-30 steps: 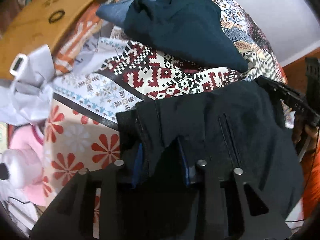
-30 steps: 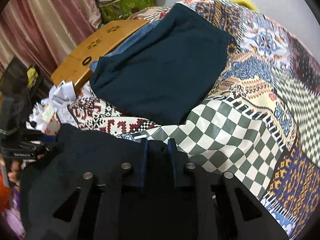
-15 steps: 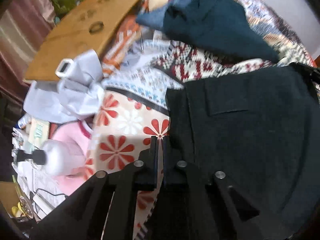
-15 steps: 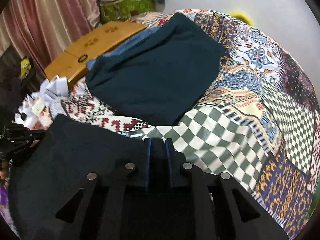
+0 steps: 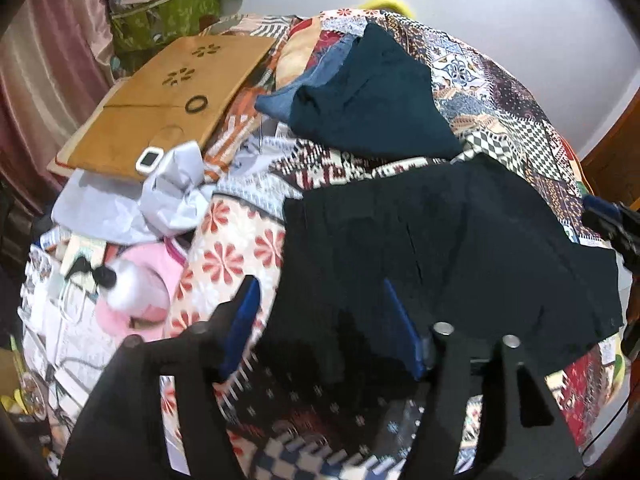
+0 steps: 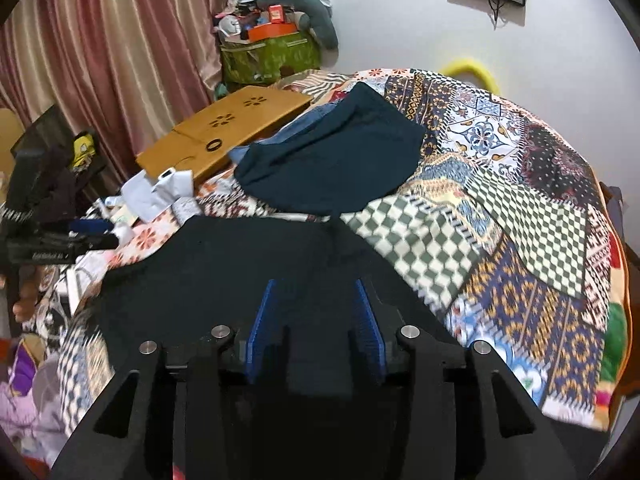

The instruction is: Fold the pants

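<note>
The black pants [image 5: 440,248] lie folded flat on the patchwork bedspread [image 5: 500,92], also seen in the right wrist view [image 6: 240,264]. My left gripper [image 5: 320,300] is open, its blue pads spread wide over the pants' near left edge, holding nothing. My right gripper [image 6: 316,300] is open, its pads apart just above the pants' near edge. The right gripper's tip shows at the right edge of the left wrist view [image 5: 612,220]; the left gripper shows at the left of the right wrist view [image 6: 52,240].
A dark teal garment [image 5: 372,100] over blue jeans [image 5: 308,84] lies farther back on the bed. A wooden lap desk [image 5: 168,92], crumpled white paper [image 5: 160,196], a pink item [image 5: 148,280] and clutter sit at the left. A green box [image 6: 272,56] and curtains stand behind.
Both grippers have opened and let go of the pants, which now lie flat on the bed. Both grippers have pulled back and up from the cloth.
</note>
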The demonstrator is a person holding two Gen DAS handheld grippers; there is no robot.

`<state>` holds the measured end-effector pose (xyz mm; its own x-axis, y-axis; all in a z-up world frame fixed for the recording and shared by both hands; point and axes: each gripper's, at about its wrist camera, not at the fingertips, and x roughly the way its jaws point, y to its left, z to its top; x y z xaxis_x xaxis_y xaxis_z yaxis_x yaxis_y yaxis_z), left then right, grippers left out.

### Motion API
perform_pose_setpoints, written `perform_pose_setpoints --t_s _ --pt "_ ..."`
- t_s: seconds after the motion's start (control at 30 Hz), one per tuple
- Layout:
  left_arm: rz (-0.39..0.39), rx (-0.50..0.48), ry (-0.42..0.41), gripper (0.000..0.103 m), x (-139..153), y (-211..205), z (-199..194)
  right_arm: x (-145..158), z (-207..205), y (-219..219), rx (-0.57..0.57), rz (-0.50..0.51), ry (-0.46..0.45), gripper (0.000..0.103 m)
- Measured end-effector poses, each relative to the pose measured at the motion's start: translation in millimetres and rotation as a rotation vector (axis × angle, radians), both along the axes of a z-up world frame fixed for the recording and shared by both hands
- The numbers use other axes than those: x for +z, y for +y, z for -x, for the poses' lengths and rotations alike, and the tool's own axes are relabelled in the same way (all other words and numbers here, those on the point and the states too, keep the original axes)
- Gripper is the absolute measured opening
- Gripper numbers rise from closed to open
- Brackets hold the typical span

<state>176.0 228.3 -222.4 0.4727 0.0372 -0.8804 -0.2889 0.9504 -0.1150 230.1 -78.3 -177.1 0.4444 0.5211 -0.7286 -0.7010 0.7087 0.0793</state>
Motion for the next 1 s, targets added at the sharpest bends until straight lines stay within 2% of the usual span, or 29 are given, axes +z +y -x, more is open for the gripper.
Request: perform_pose_setpoints --t_s 0.1,0.43,0.5,0.53,0.6,0.63,0.67,0.7,0.87,1.0 --pt "0.012 0.059 0.019 0.070 -6.3 -2.4 10.5 -4.7 21.8 -13.3 0.006 0.006 -0.017 0.048" --pt "0.253 0.173 0.141 0.069 -52.7 -0.7 19.0 -44.1 57.1 -38.0 -0.009 0.038 0.031 0.049" --pt "0.287 0.197 0.145 0.066 -57.8 0.4 17.5 -48.6 58.1 -44.9 -0.028 0.003 0.056 0.049" --pt "0.285 0.206 0.141 0.061 -57.7 0.7 17.0 -49.6 57.0 -48.1 -0.039 -0.015 0.073 0.050" --pt "0.252 0.208 0.134 0.054 -55.2 -0.9 15.0 -50.4 56.2 -51.3 -0.046 -0.035 0.094 0.051" --pt "0.235 0.205 0.128 0.046 -53.7 -2.2 14.9 -51.3 56.3 -52.5 -0.049 -0.041 0.099 0.051" --pt "0.189 0.207 0.129 0.030 -52.2 -3.6 14.7 -52.4 57.5 -53.1 -0.052 -0.047 0.102 0.051" --pt "0.128 0.207 0.125 0.026 -49.2 -6.0 14.2 -53.2 58.5 -53.9 -0.054 -0.051 0.103 0.051" --pt "-0.014 0.178 0.034 0.019 -29.5 -11.8 17.9 -56.2 59.5 -56.7 -0.067 -0.072 0.124 0.052" --pt "-0.085 0.176 -0.043 0.017 -10.6 -8.7 24.9 -46.9 58.6 -52.5 -0.057 -0.046 0.127 0.052"
